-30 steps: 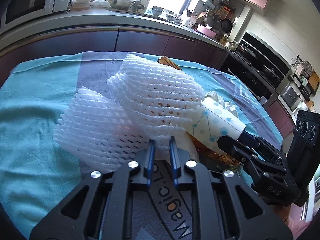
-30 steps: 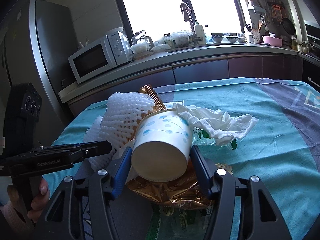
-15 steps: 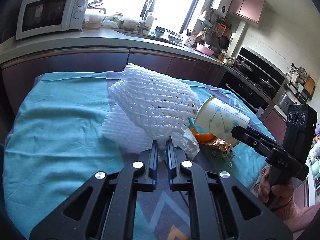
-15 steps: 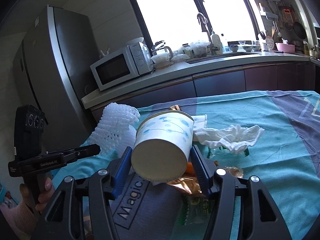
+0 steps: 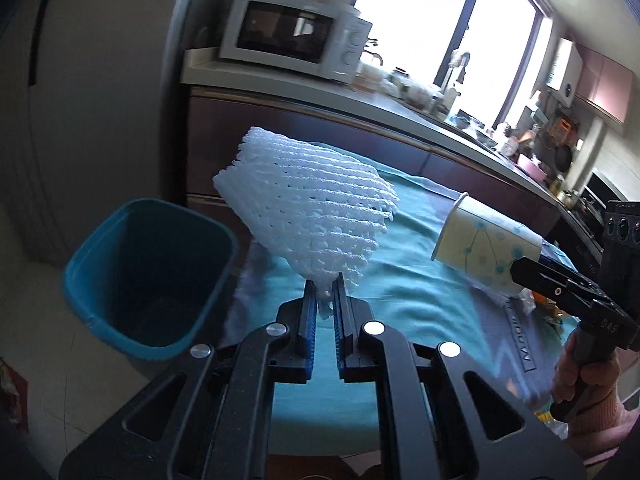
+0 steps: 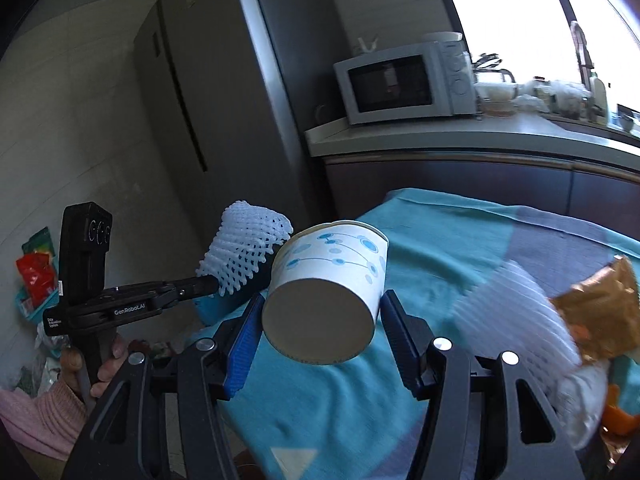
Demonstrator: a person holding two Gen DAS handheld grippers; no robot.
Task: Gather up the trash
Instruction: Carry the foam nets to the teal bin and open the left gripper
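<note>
My left gripper [image 5: 325, 286] is shut on the lower edge of a white foam fruit net [image 5: 308, 204], which hangs in the air over the table's left end, just right of a blue waste bin [image 5: 148, 276]. In the right wrist view the same foam net [image 6: 244, 252] sticks up from the left gripper [image 6: 210, 282]. My right gripper [image 6: 322, 312] is shut on a white paper cup with blue dots [image 6: 326, 292], bottom towards the camera, lifted above the teal tablecloth [image 6: 440, 248]. The cup [image 5: 486, 246] also shows at the right of the left wrist view.
A second foam net [image 6: 516, 316], a gold foil wrapper [image 6: 600, 312] and orange peel [image 6: 620, 416] lie on the table at the right. Behind are a dark counter with a microwave [image 6: 404, 84] and a tall fridge [image 6: 240, 80]. A hand [image 6: 108, 364] grips the left handle.
Both grippers have swung left and risen off the table. The foam net and the cup are lifted from the pile. The blue bin has come into the left wrist view.
</note>
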